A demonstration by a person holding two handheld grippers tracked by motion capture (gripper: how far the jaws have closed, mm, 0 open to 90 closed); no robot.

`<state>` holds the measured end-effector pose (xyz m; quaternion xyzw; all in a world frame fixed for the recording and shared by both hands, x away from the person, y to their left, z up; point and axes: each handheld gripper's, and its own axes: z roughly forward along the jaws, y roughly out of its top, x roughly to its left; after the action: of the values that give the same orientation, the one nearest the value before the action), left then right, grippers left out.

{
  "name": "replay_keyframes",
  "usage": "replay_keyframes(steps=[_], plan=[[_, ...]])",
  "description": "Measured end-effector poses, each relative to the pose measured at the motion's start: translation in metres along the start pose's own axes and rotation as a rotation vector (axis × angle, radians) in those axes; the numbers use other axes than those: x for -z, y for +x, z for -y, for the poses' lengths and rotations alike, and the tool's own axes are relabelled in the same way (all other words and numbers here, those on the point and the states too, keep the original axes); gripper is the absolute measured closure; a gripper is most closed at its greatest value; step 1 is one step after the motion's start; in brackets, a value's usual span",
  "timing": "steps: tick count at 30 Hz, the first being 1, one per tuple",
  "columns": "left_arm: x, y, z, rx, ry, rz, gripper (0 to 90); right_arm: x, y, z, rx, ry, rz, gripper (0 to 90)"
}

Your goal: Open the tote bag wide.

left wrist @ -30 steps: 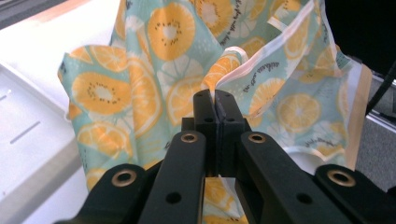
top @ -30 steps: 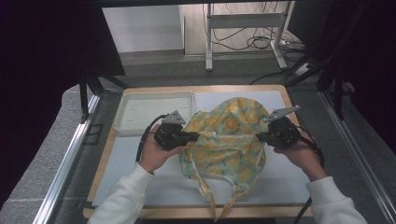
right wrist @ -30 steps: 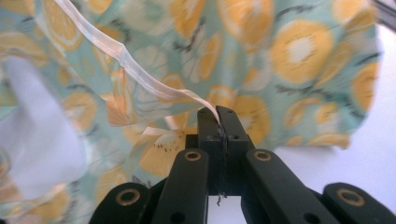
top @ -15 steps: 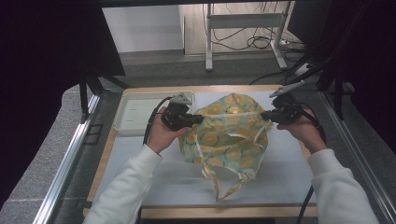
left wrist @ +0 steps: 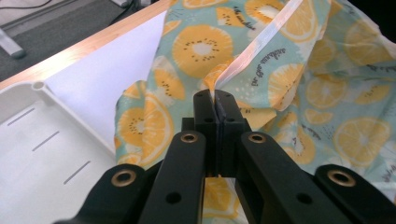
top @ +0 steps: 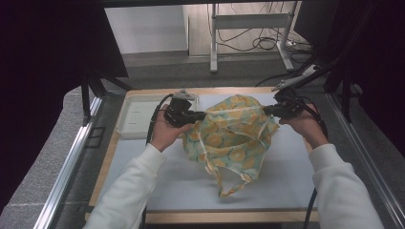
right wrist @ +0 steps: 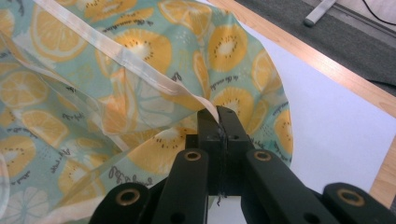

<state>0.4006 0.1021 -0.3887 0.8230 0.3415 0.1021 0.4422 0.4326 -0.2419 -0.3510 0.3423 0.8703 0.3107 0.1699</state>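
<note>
A wooden-edged table covered by a white mat is seen from above, and over its middle a fruit-print cloth bag is held up and stretched between two hand-held grippers, its lower part and a loop handle hanging down toward the mat. A white tray is set at the table's far left corner, just beside the bag's left side. The bag's pale hem is pinched by the left gripper, whose jaws are clenched on the fabric edge, and the opposite rim is clamped in the same way by the right gripper.
</note>
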Motion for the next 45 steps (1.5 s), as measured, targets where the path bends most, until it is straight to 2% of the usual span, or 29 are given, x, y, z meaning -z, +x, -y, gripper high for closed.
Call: replay_keyframes(steps=[3,9,19,24,27,29,34,36,39,45], plan=[[-0.002,0.004,-0.001,0.015,-0.002,0.004,90.0,-0.002,-0.002,-0.003,-0.009,-0.006,0.001,88.8],[-0.008,0.01,-0.01,0.016,-0.002,-0.005,90.0,-0.008,-0.01,-0.01,-0.022,-0.008,0.014,88.8],[-0.017,0.016,-0.026,0.048,-0.045,-0.008,90.0,-0.017,-0.033,-0.023,-0.083,-0.019,0.093,88.9],[-0.024,0.016,-0.037,0.05,-0.061,-0.022,90.0,-0.023,-0.043,-0.03,-0.089,-0.008,0.143,88.9],[-0.03,0.019,-0.043,0.049,-0.067,-0.045,90.0,-0.028,-0.05,-0.029,-0.109,-0.008,0.155,88.8],[-0.038,0.021,-0.045,0.051,-0.053,-0.072,90.0,-0.035,-0.055,-0.027,-0.126,0.005,0.157,88.9],[-0.065,0.028,-0.037,0.095,-0.021,-0.105,90.0,-0.059,-0.06,-0.014,-0.15,0.048,0.167,88.9],[-0.074,0.028,-0.03,0.105,0.0,-0.097,89.9,-0.071,-0.061,-0.005,-0.162,0.071,0.158,88.9],[-0.085,0.024,-0.019,0.094,0.033,-0.089,89.9,-0.082,-0.063,0.008,-0.177,0.095,0.147,88.9],[-0.096,0.017,-0.005,0.101,0.057,-0.061,89.7,-0.091,-0.063,0.03,-0.195,0.123,0.122,88.9]])
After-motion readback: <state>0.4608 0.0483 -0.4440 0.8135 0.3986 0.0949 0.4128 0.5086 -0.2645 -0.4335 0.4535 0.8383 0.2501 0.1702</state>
